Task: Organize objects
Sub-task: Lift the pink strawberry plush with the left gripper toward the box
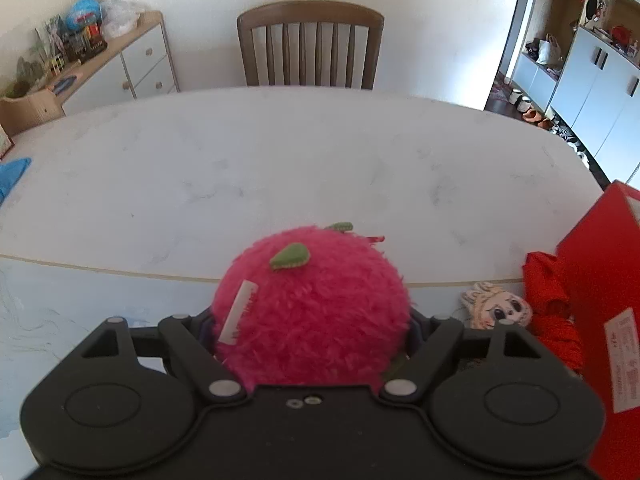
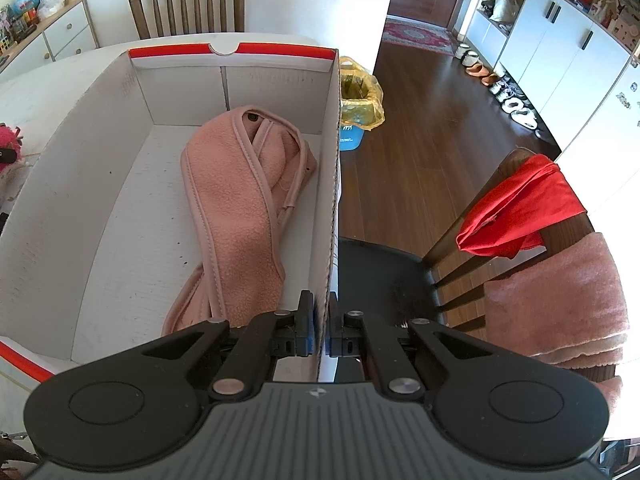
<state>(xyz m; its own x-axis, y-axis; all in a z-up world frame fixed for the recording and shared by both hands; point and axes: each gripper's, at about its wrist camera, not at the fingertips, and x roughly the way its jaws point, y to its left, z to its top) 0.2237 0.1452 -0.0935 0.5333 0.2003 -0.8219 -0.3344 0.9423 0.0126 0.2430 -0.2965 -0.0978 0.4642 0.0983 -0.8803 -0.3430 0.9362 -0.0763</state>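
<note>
No legible txt; box label [image 1: 623,360] too blurred.

Left hand-held gripper [image 1: 312,320] spread wide (right hand-held gripper [image 2: 320,334] clamped).
</note>
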